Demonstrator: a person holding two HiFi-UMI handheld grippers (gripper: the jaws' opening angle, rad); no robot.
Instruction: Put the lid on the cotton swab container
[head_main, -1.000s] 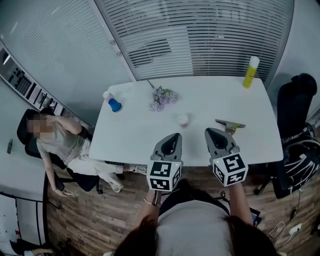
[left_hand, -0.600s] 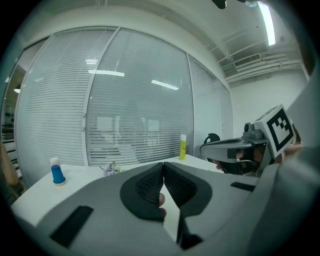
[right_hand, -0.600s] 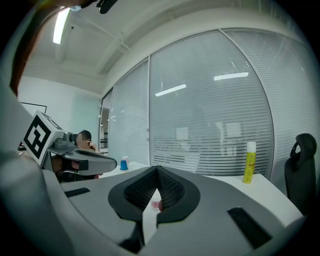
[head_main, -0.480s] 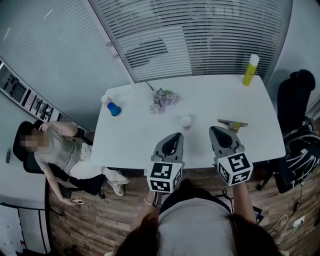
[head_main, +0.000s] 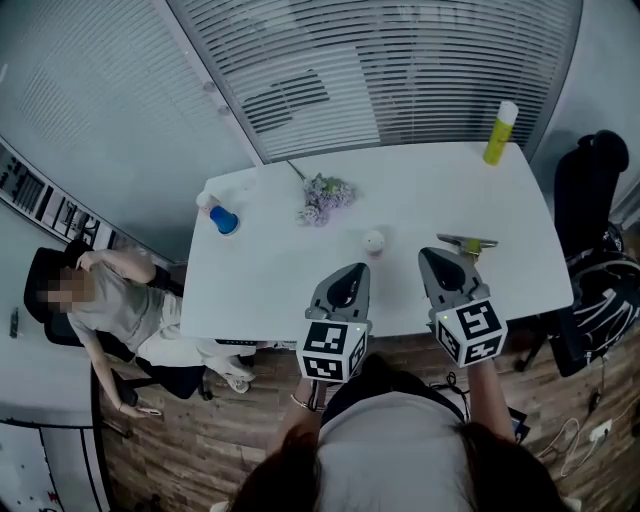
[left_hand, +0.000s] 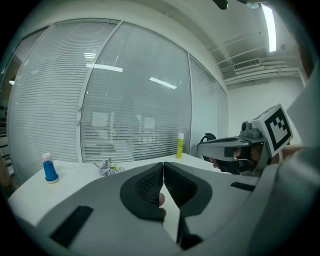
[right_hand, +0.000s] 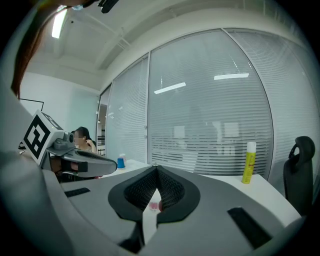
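The cotton swab container (head_main: 373, 240) is a small round white and pink pot near the middle of the white table (head_main: 270, 270). I cannot make out a separate lid. My left gripper (head_main: 350, 274) hovers over the table's near edge, shut and empty, a little nearer than the pot and to its left. My right gripper (head_main: 438, 262) is beside it, also shut and empty, to the pot's near right. In the left gripper view the jaws (left_hand: 163, 164) meet at the tips, and a pinkish bit (left_hand: 160, 200) shows low in the gap. The right gripper (right_hand: 156, 167) has its tips together too.
A flat grey and olive object (head_main: 465, 243) lies just beyond the right gripper. A blue container (head_main: 222, 218), a bunch of pale flowers (head_main: 325, 196) and a yellow bottle (head_main: 499, 132) stand farther back. A person sits left of the table (head_main: 100, 300); a black chair (head_main: 590, 190) stands at right.
Both grippers stay shut in about the same place. The head view has swung a little, and the seated person at left has shifted in the chair.
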